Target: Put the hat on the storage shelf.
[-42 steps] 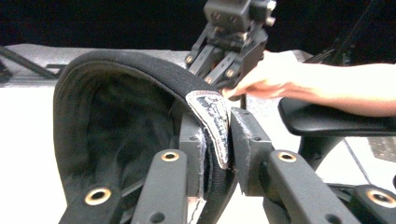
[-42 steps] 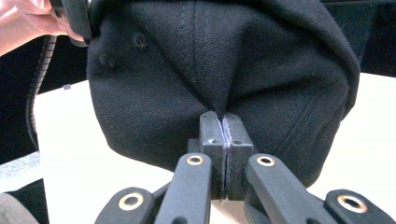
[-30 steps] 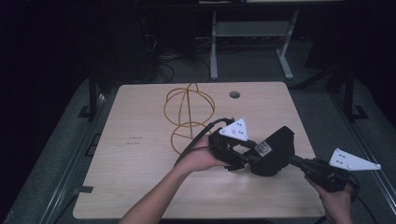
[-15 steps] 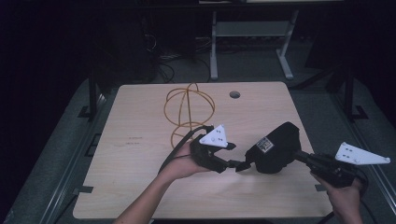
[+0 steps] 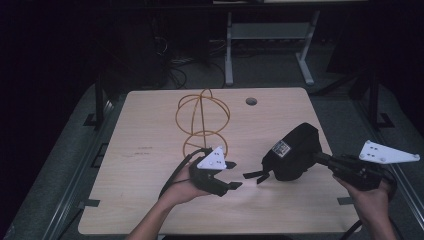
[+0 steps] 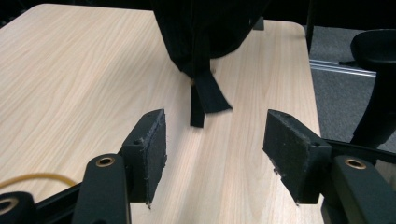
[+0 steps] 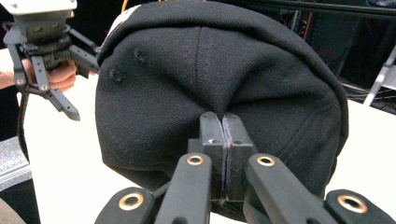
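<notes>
A pale wood-grain table [image 5: 150,150] with rounded corners and a round cable hole [image 5: 251,101] near its far edge stands on grey carpet [image 5: 70,165]. Black brackets sit along its left side. Beyond it, a light metal frame with a shelf [image 5: 265,35] rises from the floor, cables [image 5: 185,75] lie tangled beside it, and the rest of the room is dark

- The room behind my table [image 5: 150,150] is nearly black; light falls from above onto the wood alone.
- My left gripper [image 6: 210,154] casts a soft shadow just under its fingers.
- Pale grain ahead of those fingers is crisp; the nearest metal blurs.
- Beyond my right gripper [image 7: 223,130], the black cap [image 7: 219,70] swallows detail, the tabletop beside it glaring white.
</notes>
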`<act>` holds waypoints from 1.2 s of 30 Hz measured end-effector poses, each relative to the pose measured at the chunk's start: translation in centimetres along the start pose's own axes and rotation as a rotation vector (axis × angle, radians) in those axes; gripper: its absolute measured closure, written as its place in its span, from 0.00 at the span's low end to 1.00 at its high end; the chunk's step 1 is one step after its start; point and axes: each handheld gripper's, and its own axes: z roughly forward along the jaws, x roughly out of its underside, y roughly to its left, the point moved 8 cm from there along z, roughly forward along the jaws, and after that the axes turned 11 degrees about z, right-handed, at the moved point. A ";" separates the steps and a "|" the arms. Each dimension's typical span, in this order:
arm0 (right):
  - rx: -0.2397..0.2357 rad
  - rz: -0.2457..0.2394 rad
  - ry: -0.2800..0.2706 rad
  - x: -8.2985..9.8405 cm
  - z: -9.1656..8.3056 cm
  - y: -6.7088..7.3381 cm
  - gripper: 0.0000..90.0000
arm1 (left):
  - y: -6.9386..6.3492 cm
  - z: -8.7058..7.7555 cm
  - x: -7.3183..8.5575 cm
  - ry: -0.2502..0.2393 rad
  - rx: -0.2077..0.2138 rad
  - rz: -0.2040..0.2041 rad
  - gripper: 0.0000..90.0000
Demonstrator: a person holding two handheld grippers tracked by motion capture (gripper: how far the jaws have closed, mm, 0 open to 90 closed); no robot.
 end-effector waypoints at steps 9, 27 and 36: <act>-0.009 -0.017 0.014 -1.9 0.8 0.2 0.99 | -0.5 -0.3 2.5 0.013 -0.022 -0.012 0.42; -0.036 -0.058 0.025 -6.9 3.0 1.6 0.99 | -1.0 -0.4 5.0 0.034 -0.054 -0.017 0.40; -0.068 -0.085 0.022 -10.3 5.0 2.8 0.99 | -1.0 -0.4 5.2 0.027 -0.063 -0.022 0.40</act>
